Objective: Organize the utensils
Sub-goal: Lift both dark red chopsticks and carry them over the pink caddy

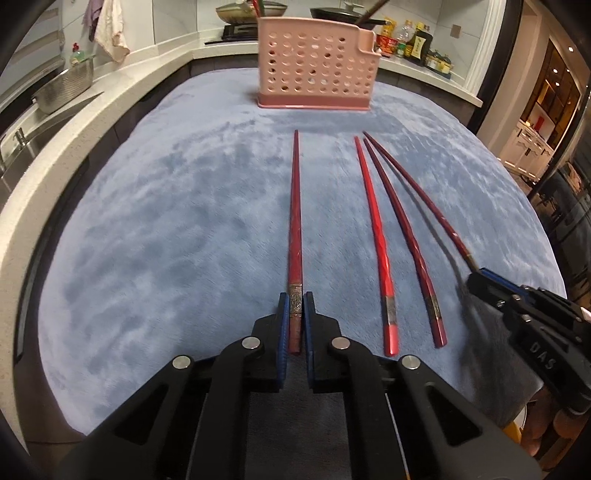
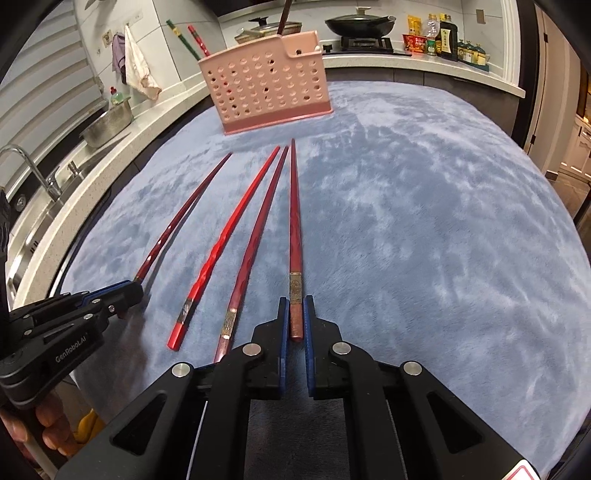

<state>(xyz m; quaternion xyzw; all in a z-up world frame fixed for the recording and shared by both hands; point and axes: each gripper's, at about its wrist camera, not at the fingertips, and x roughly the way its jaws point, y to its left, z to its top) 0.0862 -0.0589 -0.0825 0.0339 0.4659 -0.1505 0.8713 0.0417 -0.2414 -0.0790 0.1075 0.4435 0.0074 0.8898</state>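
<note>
1. Kitchen counters curve around the far and left sides: a sink with a faucet (image 2: pixel 31 170) on the left, a wok (image 2: pixel 360 24) on a stove at the back, bottles to the right.
2. Blue plush cloth (image 2: pixel 424 229) covers the tabletop; its right half lies bare in the right wrist view.
3. At the far edge of the cloth a pink perforated utensil holder (image 1: pixel 314 72) stands upright, with a few chopsticks already sticking out of it.
4. Four red chopsticks lie on the cloth, tips toward the holder, fanned apart at the near ends.
5. The left gripper (image 1: pixel 295 325) points down at the cloth; no earlier picture shows its motion, and its jaws stand narrow, closed on the banded handle end of the leftmost chopstick (image 1: pixel 295 221).
6. The right gripper (image 2: pixel 296 321) points down likewise, jaws narrow, gripping the handle end of the rightmost chopstick (image 2: pixel 294 221).
7. Between them two chopsticks (image 1: pixel 373 221) lie free, just beside each other.
8. Fingers (image 2: pixel 51 424) of the person's hand show under the left gripper's body.
</note>
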